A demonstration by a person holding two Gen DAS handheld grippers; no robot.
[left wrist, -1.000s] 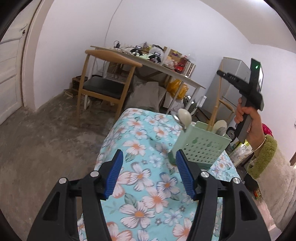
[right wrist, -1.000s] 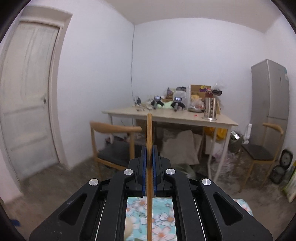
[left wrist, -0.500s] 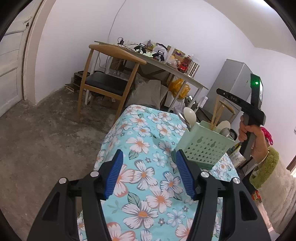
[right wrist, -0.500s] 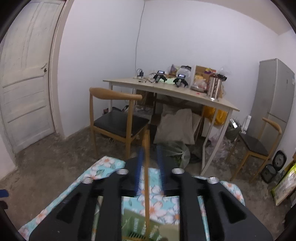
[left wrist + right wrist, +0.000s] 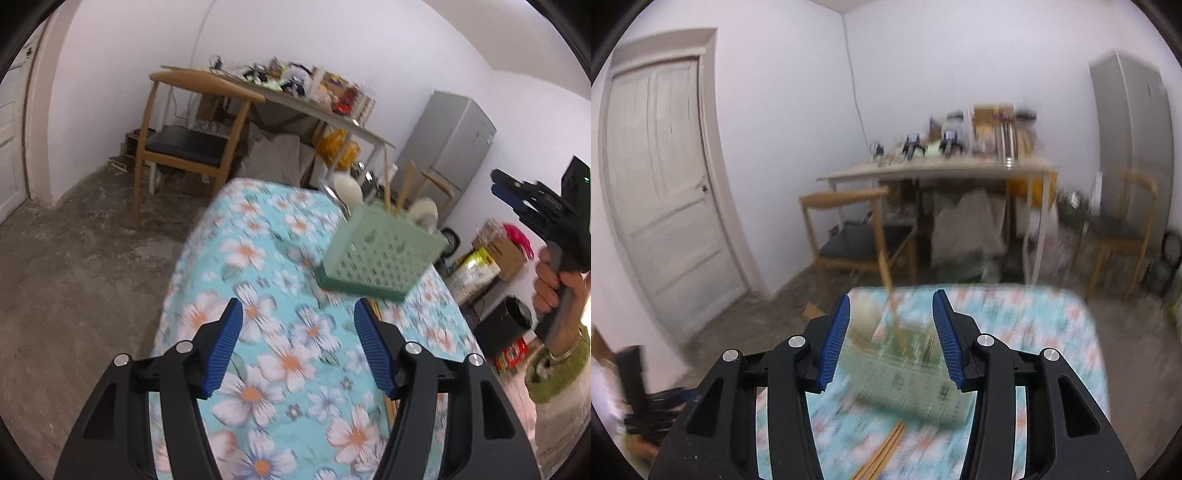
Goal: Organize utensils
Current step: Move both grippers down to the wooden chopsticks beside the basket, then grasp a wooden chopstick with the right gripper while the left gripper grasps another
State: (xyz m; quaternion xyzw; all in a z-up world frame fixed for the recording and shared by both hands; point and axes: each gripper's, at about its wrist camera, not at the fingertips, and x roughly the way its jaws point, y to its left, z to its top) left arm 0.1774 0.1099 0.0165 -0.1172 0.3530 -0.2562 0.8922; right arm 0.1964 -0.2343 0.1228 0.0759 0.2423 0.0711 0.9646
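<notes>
Right gripper (image 5: 891,334) fingers are opening, empty, above the perforated green plastic utensil basket (image 5: 380,254); left gripper (image 5: 300,349) half-open, empty. Next: fetch wooden chopsticks (image 5: 882,452) lying beside the basket.

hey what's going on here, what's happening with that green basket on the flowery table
A person with a gripper in each hand is sorting utensils into the green basket on the flowered tablecloth. Spoons and chopsticks already stand in it. The right gripper is opening with nothing pressed between its pads; one chopstick stands in the basket ahead of it. More chopsticks lie on the cloth. The left gripper is open and empty.
</notes>
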